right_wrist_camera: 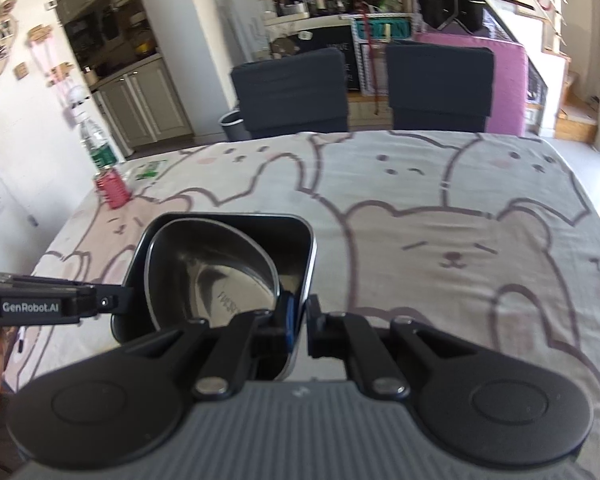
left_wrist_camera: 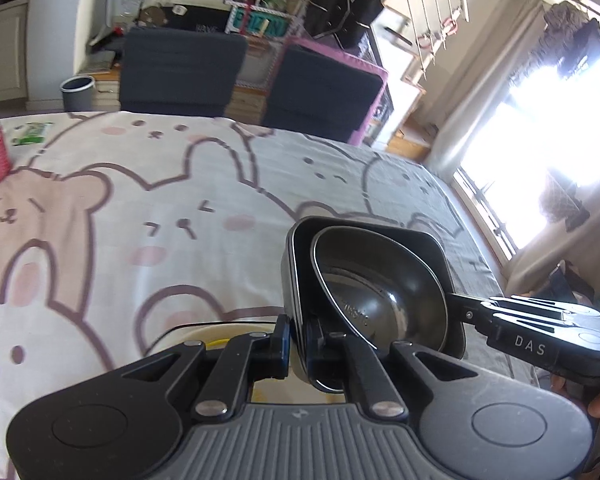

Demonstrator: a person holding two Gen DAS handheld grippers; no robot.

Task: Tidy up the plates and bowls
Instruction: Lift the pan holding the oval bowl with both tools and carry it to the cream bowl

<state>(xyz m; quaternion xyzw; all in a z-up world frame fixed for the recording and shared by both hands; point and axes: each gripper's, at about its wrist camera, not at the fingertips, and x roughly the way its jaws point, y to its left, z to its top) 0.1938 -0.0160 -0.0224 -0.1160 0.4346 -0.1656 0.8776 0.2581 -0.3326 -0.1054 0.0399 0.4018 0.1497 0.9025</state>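
Gripping opposite rims of the black tray (left_wrist_camera: 428, 248), steel bowl (left_wrist_camera: 384, 300) nested inside: left claw (left_wrist_camera: 296, 344) and right claw (right_wrist_camera: 304, 320) both clamping narrow, above the tablecloth (left_wrist_camera: 148, 200).

Both tongs, left (left_wrist_camera: 298, 340) and right (right_wrist_camera: 300, 326), clamped nearly shut.

Bench (right_wrist_camera: 420, 208) covered with a bear-print cloth (left_wrist_camera: 148, 208). Two dark chairs (right_wrist_camera: 292, 92) stand at the bench's far edge, side by side. A grey bin (left_wrist_camera: 78, 92) sits on the floor left of the chairs. Behind the chairs: cluttered shelves (right_wrist_camera: 296, 0) and a purple box (right_wrist_camera: 508, 80). Right of the bench, a bright window (left_wrist_camera: 540, 160) with pale curtains (left_wrist_camera: 476, 96). Left of the bench, a white wall (right_wrist_camera: 16, 152) and grey cabinets (right_wrist_camera: 140, 100).
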